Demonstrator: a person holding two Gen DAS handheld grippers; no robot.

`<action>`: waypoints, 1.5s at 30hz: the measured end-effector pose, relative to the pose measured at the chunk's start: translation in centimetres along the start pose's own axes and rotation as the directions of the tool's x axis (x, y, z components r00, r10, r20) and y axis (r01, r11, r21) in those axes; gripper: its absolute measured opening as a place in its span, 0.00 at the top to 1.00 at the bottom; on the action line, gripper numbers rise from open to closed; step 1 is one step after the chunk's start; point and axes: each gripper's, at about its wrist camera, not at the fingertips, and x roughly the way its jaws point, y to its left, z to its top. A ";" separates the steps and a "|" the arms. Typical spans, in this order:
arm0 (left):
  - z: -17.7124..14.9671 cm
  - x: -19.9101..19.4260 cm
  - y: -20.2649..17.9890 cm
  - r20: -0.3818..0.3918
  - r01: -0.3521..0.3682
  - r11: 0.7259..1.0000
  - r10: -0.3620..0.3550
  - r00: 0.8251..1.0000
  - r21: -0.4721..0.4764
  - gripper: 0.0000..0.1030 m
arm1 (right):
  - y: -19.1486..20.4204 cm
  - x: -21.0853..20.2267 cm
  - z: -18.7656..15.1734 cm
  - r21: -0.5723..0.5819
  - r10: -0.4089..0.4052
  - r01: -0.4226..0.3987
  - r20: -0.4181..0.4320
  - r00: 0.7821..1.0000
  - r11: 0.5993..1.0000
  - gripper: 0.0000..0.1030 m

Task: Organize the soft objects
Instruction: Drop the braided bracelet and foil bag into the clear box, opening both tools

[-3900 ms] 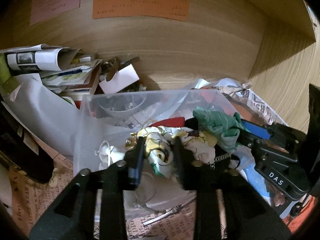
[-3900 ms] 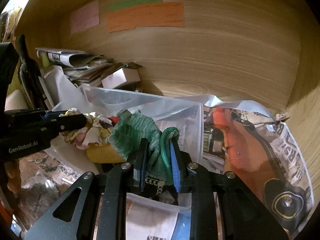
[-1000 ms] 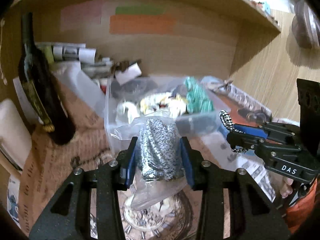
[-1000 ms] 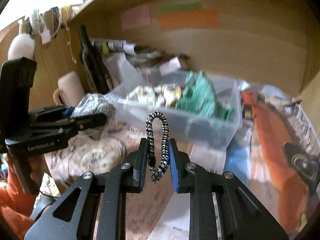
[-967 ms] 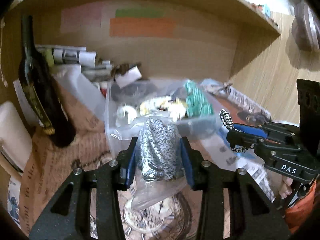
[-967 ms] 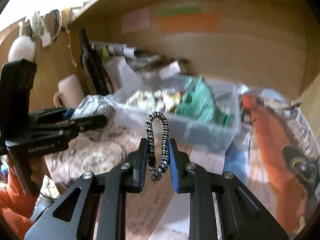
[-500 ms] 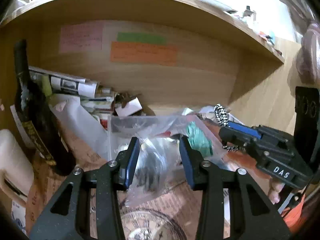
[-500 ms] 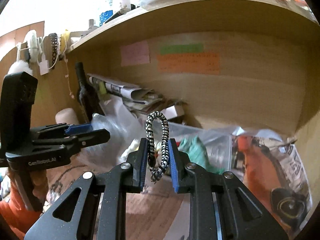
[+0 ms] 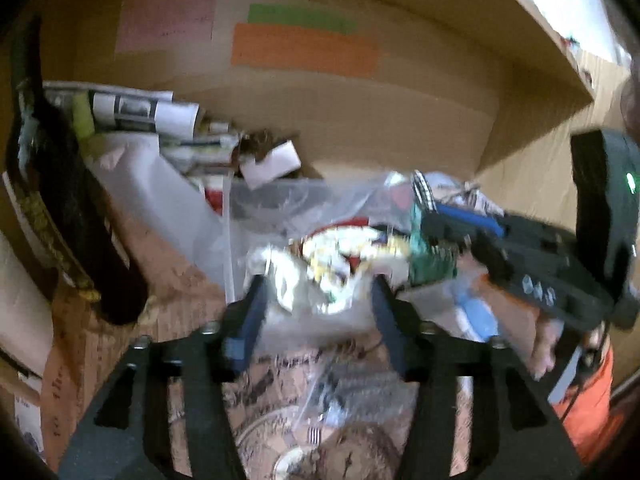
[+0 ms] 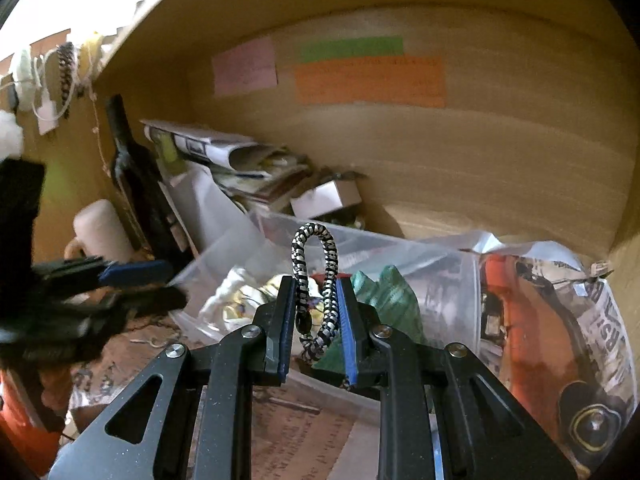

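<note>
A clear plastic bin holds a floral cloth and a green knit cloth. My right gripper is shut on a black-and-white braided cord loop, held above the bin's near edge; it also shows in the left wrist view. My left gripper is open and empty in front of the bin. A clear bag with a grey speckled cloth lies on the table below it.
A dark wine bottle stands at the left, beside a cream mug. Rolled newspapers and a white box are stacked behind the bin. Newspaper covers the table at the right. Coloured notes hang on the back wall.
My left gripper opened and the bagged grey cloth dropped out of it onto the table. My right gripper carried the cord up over the bin.
</note>
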 end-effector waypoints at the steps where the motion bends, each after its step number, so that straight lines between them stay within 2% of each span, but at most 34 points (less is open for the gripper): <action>1: -0.4 0.0 0.0 -0.005 0.001 1.000 -0.001 1.000 0.001 0.33 | -0.1 0.3 0.0 -0.001 -0.007 0.007 -0.006 1.000 1.000 0.82; 7: -3.4 1.6 -1.3 -0.096 0.025 0.998 -0.020 0.995 0.051 0.19 | -0.4 1.7 -0.5 -0.002 -0.030 0.030 -0.039 0.999 1.000 0.82; 13: -5.6 4.5 -1.8 -0.228 0.050 0.997 -0.037 0.973 0.053 0.18 | -0.2 3.0 -0.8 -0.029 -0.041 0.040 -0.069 0.997 0.999 0.82; 17: -6.6 5.1 -2.0 -0.254 0.082 0.996 -0.071 0.965 0.033 0.19 | 0.0 4.1 -1.4 -0.047 -0.038 0.034 -0.097 0.995 0.998 0.81; 19: -6.9 4.8 -2.1 -0.247 0.096 0.995 -0.085 0.965 0.033 0.30 | 0.0 4.3 -1.5 -0.053 -0.039 0.033 -0.107 0.993 0.998 0.74; 21: -7.1 4.4 -2.4 -0.244 0.116 0.993 -0.104 0.964 0.035 0.41 | 0.3 4.2 -1.6 -0.063 -0.044 0.038 -0.104 0.994 0.997 0.61; 23: -7.2 4.0 -2.6 -0.226 0.105 0.993 -0.092 0.970 0.045 0.46 | 0.5 3.9 -1.6 -0.073 -0.049 0.042 -0.098 0.994 0.996 0.57; 25: -7.4 3.2 -3.3 -0.201 0.085 0.994 -0.071 0.977 0.064 0.57 | 0.7 3.8 -1.6 -0.082 -0.054 0.046 -0.096 0.994 0.996 0.56; 28: -7.3 1.4 -3.5 -0.167 0.080 0.994 -0.067 0.984 0.070 0.64 | 0.9 3.4 -1.6 -0.087 -0.056 0.048 -0.090 0.994 0.995 0.52; 32: -6.5 -1.0 -3.2 -0.102 0.059 0.996 -0.051 0.993 0.071 0.65 | 0.8 2.9 -1.3 -0.080 -0.045 0.039 -0.075 0.996 0.996 0.49; 36: -5.1 -3.6 -2.8 -0.042 0.064 0.997 -0.062 0.997 0.051 0.66 | 0.8 1.9 -0.9 -0.071 -0.041 0.038 -0.045 0.998 0.997 0.40; 38: -4.3 -4.6 -2.6 -0.003 0.050 0.998 -0.050 0.999 0.049 0.66 | 0.8 1.0 -0.7 -0.066 -0.040 0.039 -0.020 0.999 0.997 0.38; 42: -2.3 -5.8 -1.9 0.065 0.036 0.999 -0.037 0.997 0.031 0.66 | 0.7 -0.4 -0.3 -0.059 -0.040 0.040 0.017 0.999 0.997 0.36; 45: -0.7 -5.5 -1.6 0.109 0.014 1.000 -0.016 0.994 0.020 0.66 | 0.6 -1.9 -0.1 -0.052 -0.043 0.046 0.053 0.998 0.998 0.29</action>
